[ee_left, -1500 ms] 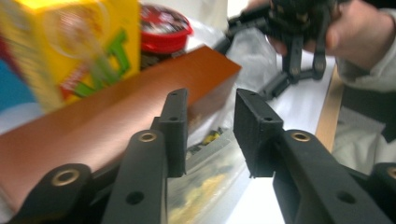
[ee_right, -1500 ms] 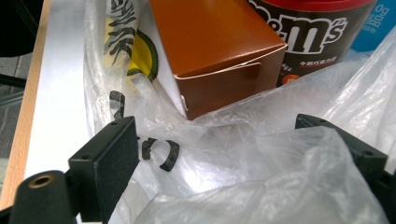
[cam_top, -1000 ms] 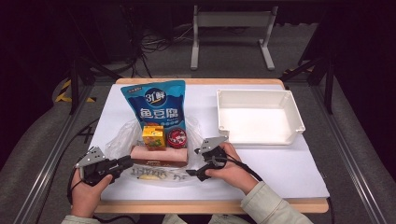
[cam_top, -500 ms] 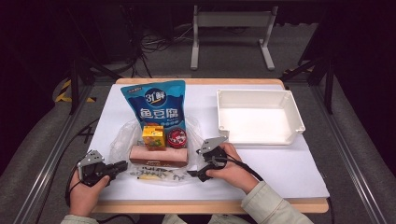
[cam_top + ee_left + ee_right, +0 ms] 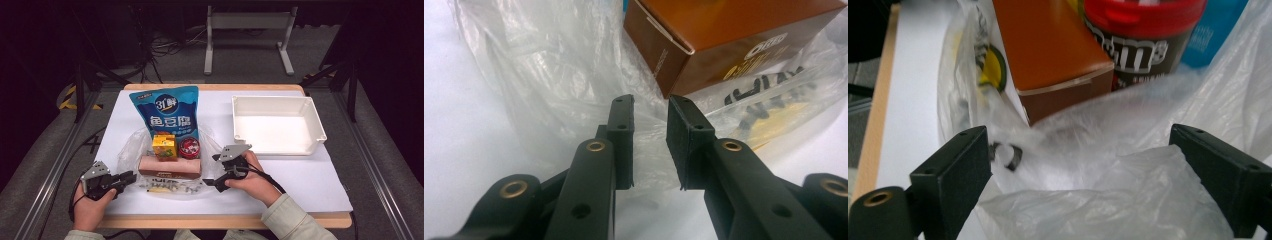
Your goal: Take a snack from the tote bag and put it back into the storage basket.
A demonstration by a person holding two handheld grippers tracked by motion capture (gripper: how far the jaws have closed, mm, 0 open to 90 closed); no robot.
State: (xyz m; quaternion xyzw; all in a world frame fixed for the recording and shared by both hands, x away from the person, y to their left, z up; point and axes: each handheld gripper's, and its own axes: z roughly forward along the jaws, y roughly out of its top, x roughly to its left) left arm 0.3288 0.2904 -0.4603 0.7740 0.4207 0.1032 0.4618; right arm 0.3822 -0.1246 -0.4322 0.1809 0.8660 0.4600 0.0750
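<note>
A clear plastic bag (image 5: pixel 131 150) lies at the front of the table, spread under a brown box (image 5: pixel 170 166), a yellow carton (image 5: pixel 164 146) and a red-lidded tub (image 5: pixel 189 147). My left gripper (image 5: pixel 129 176) points at the bag's left edge. Its jaws have just been opening; in the left gripper view the left gripper (image 5: pixel 649 110) shows a narrow gap with bag film (image 5: pixel 549 75) behind it, not pinched. My right gripper (image 5: pixel 210 170) is at the bag's right side. In its own view the right gripper (image 5: pixel 1077 137) has just been opening and stands wide open around loose bag film (image 5: pixel 1098 200).
A blue snack pouch (image 5: pixel 167 112) lies behind the bag. A white tray (image 5: pixel 277 125) stands at the back right with nothing in it. A white sheet (image 5: pixel 300 180) covers the table, bare at the front right. The brown box (image 5: pixel 1048 55) and tub (image 5: pixel 1143 45) are close ahead of the right jaws.
Both hands stay about where they were. The right gripper's jaws stand slightly wider apart than before.
</note>
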